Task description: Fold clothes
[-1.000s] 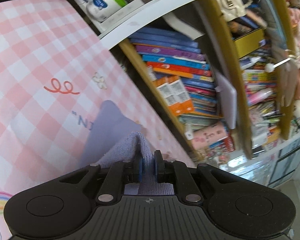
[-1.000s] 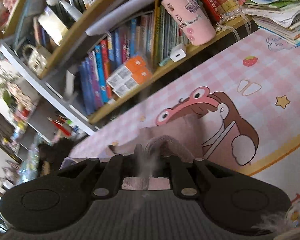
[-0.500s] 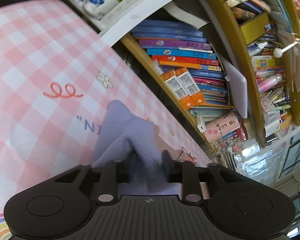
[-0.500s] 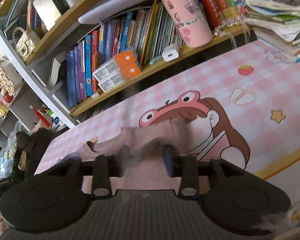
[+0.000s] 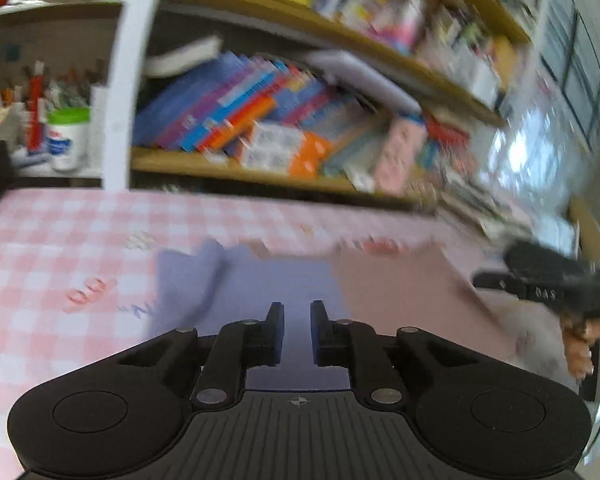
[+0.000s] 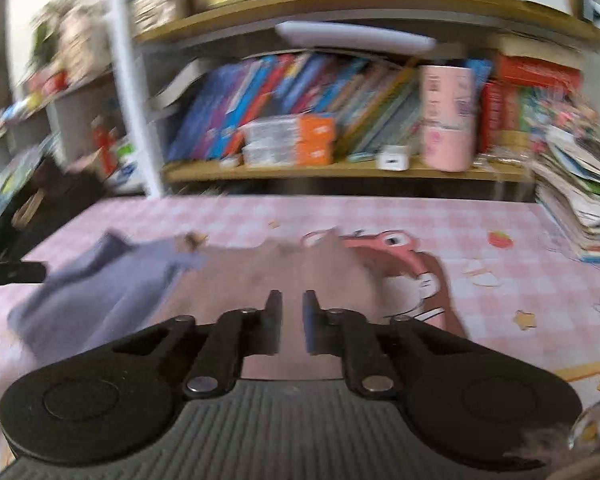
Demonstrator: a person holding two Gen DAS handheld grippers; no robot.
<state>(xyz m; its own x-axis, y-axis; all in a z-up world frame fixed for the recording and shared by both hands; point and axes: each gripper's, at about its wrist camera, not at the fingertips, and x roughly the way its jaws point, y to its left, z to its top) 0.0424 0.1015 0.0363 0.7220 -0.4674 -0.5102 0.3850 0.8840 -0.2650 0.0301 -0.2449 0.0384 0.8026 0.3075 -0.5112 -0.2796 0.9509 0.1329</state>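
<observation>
Both grippers have let go of the garment since a second ago, when each pinched a bunch of its cloth; now the left gripper (image 5: 297, 308) hangs above the cloth with a narrow gap between its fingers and nothing in it; the right gripper (image 6: 288, 298) hangs likewise, fingers slightly apart and empty. Views are smeared by motion, so fine detail is lost.

Using the pink checked tablecloth (image 5: 60, 240) as landmark: the garment (image 5: 284, 280) lies spread flat on it, near the middle of the cloth's width and toward the near edge; in the left wrist view its lilac part (image 5: 188, 284) lies to the left and its dusty pink part (image 5: 400, 292) to the right, the two meeting just ahead of the left fingers. In the right wrist view the pink part (image 6: 284, 268) partly covers the cartoon figure (image 6: 404, 256) printed on the tablecloth; the lilac part (image 6: 100, 288) stretches away to the left.

Beyond the tablecloth's far edge stands a bookshelf (image 6: 340, 168) with books (image 6: 260, 96) and a pink cup (image 6: 448, 116); the right gripper (image 5: 540, 280) and a hand (image 5: 580, 340) show at the right edge of the left wrist view.
</observation>
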